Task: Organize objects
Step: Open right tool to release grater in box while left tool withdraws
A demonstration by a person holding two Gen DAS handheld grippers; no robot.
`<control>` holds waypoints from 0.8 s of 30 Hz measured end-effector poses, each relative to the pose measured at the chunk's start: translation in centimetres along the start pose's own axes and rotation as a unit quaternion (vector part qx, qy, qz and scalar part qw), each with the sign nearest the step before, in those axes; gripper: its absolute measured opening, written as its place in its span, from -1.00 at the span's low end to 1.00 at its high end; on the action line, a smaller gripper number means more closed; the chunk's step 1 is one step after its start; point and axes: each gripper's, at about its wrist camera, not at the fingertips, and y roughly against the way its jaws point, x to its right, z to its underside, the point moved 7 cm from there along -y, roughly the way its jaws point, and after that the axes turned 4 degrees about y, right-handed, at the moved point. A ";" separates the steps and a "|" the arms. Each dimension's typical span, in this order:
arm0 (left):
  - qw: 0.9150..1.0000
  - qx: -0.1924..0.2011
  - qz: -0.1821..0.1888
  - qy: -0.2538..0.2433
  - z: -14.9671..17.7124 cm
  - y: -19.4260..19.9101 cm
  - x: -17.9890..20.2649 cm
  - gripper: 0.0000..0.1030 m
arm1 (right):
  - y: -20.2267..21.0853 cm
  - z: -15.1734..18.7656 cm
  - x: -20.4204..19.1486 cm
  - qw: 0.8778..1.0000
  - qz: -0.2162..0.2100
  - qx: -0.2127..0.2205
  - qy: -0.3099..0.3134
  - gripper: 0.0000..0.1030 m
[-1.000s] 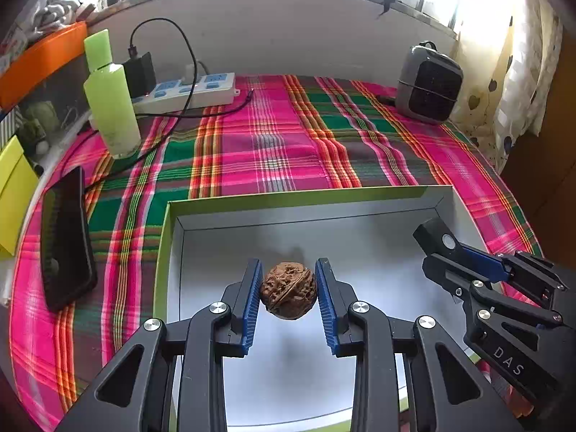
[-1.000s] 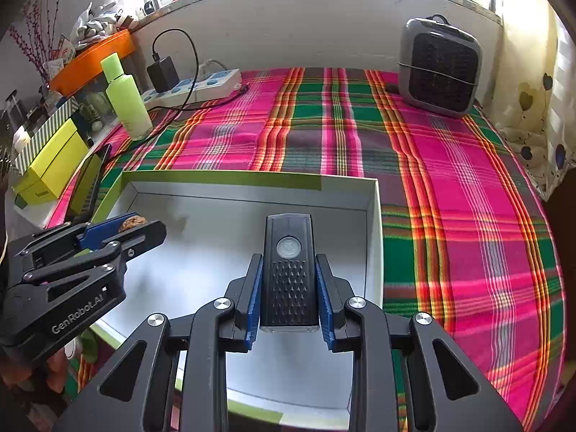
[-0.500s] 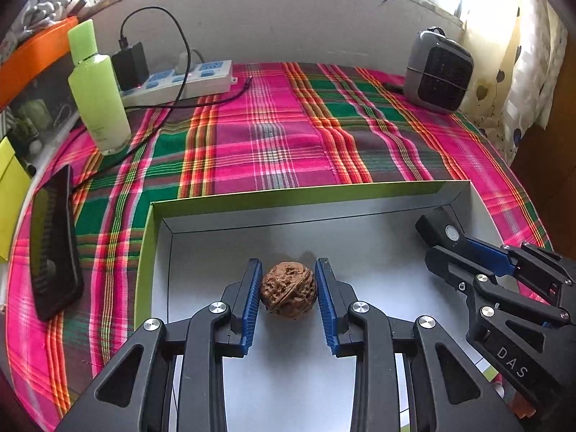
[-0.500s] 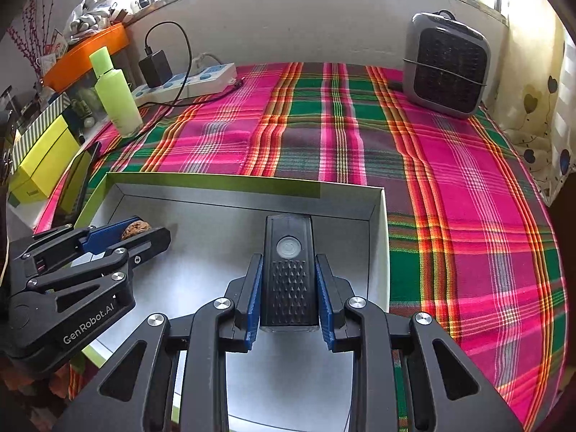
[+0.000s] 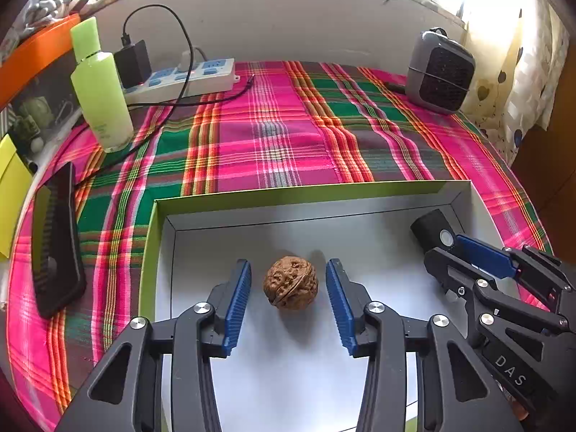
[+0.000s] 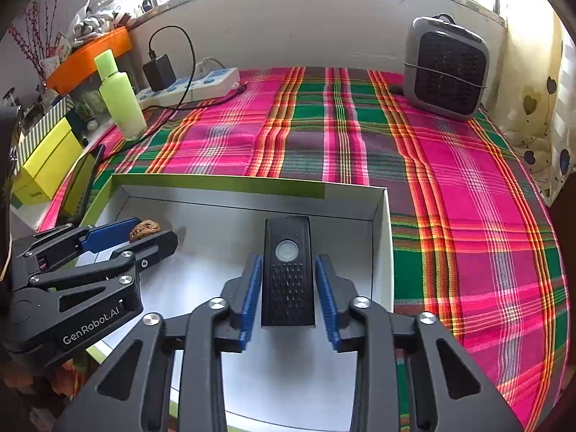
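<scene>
Plaid-covered desk carries the white box (image 5: 464, 194), where my left gripper (image 5: 288, 288) has jaws opening clear of the walnut (image 5: 291, 282) resting between them, while my right gripper (image 6: 288, 288) is opening off the black remote (image 6: 287, 273), lying lengthwise along its fingers.

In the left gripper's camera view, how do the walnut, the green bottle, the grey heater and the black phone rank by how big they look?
1. Black phone
2. Green bottle, close behind it
3. Grey heater
4. Walnut

The walnut sits nearest the camera, so its true size is smaller still.
</scene>
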 end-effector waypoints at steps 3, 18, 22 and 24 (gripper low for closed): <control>1.000 0.007 0.001 -0.003 0.1 0.7 0.1 -0.04 | 0.7 0.0 0.0 1.000 0.002 0.010 -0.002 -0.15; 0.999 0.050 0.015 0.000 2.8 7.0 -0.2 0.06 | 5.7 2.3 -1.2 0.999 0.004 0.047 -0.007 -0.14; 0.998 0.056 0.017 0.008 4.4 8.5 -0.9 0.06 | 7.3 3.6 -1.8 0.998 -0.001 0.057 -0.003 -0.14; 0.998 0.057 0.016 0.013 5.3 9.1 -1.5 0.06 | 8.1 4.2 -2.0 0.998 0.001 0.062 0.001 -0.14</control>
